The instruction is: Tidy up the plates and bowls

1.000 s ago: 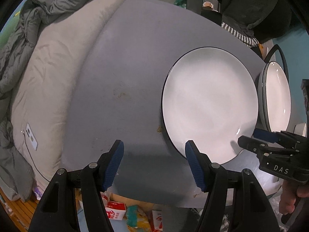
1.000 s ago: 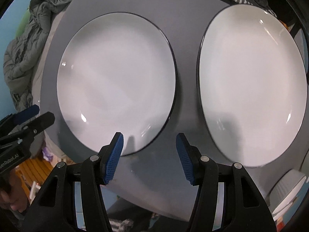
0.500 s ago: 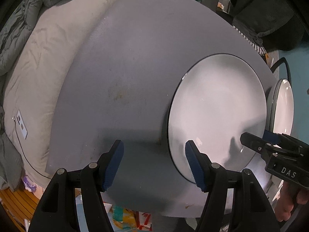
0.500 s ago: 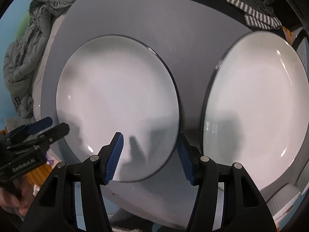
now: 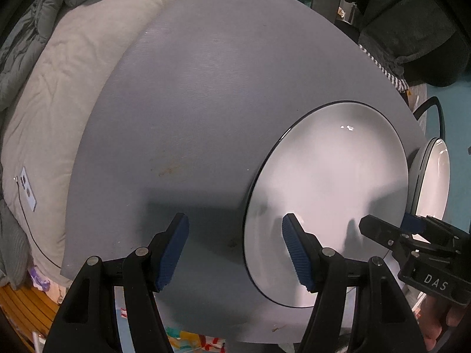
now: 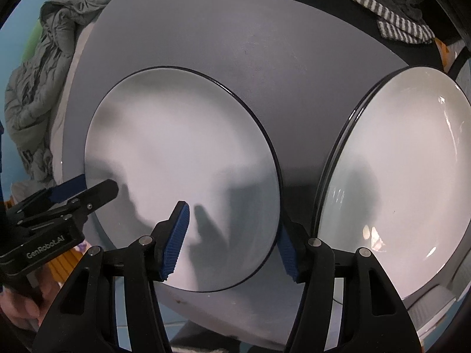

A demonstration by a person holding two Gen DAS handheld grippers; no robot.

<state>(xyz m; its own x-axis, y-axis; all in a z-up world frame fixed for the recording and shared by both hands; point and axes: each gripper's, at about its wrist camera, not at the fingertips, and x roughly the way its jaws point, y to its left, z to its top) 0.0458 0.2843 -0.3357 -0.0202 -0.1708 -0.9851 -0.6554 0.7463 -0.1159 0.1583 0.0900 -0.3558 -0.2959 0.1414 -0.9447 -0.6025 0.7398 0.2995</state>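
On grey table (image 6: 235, 58): two white plates, left plate (image 6: 182, 170), right plate (image 6: 397, 182). Right hand-held gripper (image 6: 232, 235) spread wide, straddling left plate's rim; left hand-held gripper (image 5: 235, 250) likewise released.

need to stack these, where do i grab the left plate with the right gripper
Grip the left plate at its thin near-right rim, coming in low from the table's near edge. It lies flat, and the open right gripper already straddles that rim.

Two plates (image 6: 182, 158) (image 6: 397, 182) lie side by side on the table (image 6: 265, 58).
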